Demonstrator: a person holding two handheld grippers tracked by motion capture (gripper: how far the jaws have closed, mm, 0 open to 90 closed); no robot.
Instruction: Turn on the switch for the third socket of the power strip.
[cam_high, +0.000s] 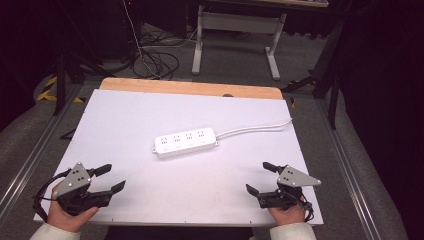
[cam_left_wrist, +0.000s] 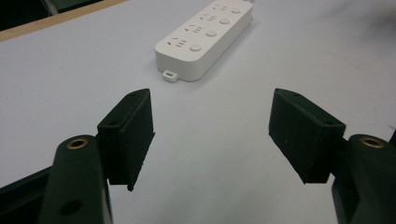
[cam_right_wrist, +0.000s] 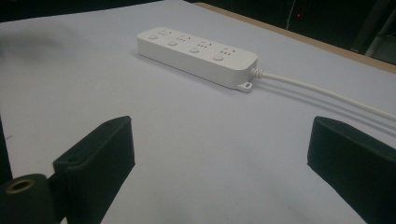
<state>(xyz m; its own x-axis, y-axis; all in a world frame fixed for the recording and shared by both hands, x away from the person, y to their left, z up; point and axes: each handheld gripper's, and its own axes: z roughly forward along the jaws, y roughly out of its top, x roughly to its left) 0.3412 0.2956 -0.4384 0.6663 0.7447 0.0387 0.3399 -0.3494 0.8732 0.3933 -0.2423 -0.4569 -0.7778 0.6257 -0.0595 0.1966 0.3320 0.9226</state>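
- the power strip (cam_high: 185, 142) is seen lying flat near the middle of the white table (cam_high: 120, 125), its cord (cam_high: 255, 128) running off toward the far right edge; both grippers are held well apart from it at the near edge.
- the left gripper (cam_high: 107, 178) is held with its jaws spread wide and nothing between them, and the right gripper (cam_high: 260, 178) likewise, so nothing is gripped yet.
- the strip could be pushed away rather than caught if it is approached low from one end, since the smooth casing would likely slide on the smooth surface.
- if it is clamped across the top face, a switch button (cam_left_wrist: 195, 47) could be pressed by a pad.
- if the strip is lifted by one end alone, it may tip and slip out, dragged by the weight of the cord.
- the cord could be snagged at the table edge if the strip is pulled toward the person too quickly.
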